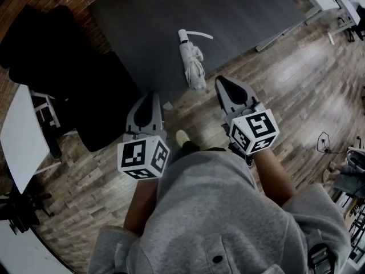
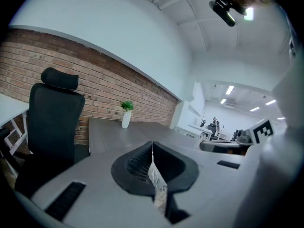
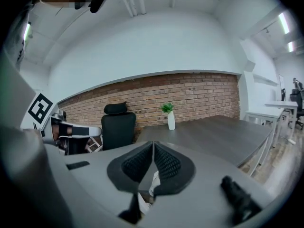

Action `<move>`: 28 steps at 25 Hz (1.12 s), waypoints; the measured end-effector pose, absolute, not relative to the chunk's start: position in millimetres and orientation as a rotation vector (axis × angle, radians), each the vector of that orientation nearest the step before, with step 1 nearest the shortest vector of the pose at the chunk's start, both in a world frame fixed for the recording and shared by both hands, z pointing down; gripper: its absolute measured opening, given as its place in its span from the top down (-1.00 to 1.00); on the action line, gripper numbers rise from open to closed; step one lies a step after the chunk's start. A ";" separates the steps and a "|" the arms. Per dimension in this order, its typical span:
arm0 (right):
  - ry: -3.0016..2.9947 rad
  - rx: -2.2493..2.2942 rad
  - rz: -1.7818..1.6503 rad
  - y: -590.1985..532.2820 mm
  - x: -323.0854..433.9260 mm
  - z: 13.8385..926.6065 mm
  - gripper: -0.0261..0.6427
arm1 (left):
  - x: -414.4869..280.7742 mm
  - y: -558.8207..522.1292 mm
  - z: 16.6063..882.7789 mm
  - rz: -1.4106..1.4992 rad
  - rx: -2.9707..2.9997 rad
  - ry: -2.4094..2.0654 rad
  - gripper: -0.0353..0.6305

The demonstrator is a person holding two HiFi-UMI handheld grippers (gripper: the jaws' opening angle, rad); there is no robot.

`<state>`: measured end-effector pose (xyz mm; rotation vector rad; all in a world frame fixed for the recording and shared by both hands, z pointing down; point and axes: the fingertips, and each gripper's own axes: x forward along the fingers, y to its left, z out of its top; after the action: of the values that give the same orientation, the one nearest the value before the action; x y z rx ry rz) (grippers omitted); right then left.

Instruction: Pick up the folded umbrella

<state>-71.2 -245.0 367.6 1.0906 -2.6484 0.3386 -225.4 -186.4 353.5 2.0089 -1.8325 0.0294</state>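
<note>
**A:** Where's the folded umbrella [image 1: 193,61]?

**B:** It lies flat on the dark desk [image 1: 239,16], close to the near edge. Its handle [image 1: 183,36] points away from the person and the bunched white canopy points toward them. It sits ahead of both tools, roughly between them, and neither touches it.

**A:** And the tools?

**B:** The left hand-held gripper [image 1: 153,97] and the right hand-held gripper [image 1: 222,84] are both clenched on nothing. In the left gripper view and the right gripper view alike, the ribbed pads meet in a thin seam. A scrap of white canopy shows through the gap lower down, well beyond the jaws.

**A:** How will it handle?

**B:** Light, I'd judge, and not fragile. There should be a stiff shaft down the middle with loose, soft cloth gathered round it. That cloth looks smooth, so it's probably slippery. A pinch on the outer folds alone would likely slide, or just tug the fabric.

**A:** So where do we grip it?

**B:** Across the thick middle of the bundle, with the jaws either side of its long axis, squeezing through the cloth onto the shaft. The handle is firmer, but it's at the far end, so the canopy end would likely droop. Either way the jaws must open first and come down from above.
</note>
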 end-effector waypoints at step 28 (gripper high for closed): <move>-2.538 1.087 0.487 -288.9 -78.6 417.1 0.71 | -235.7 -225.3 392.1 0.118 1.932 -1.825 0.85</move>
<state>-78.6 -288.9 417.1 1.0870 -2.5381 0.4868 -235.7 -225.3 392.1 1.9321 -1.8246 0.1178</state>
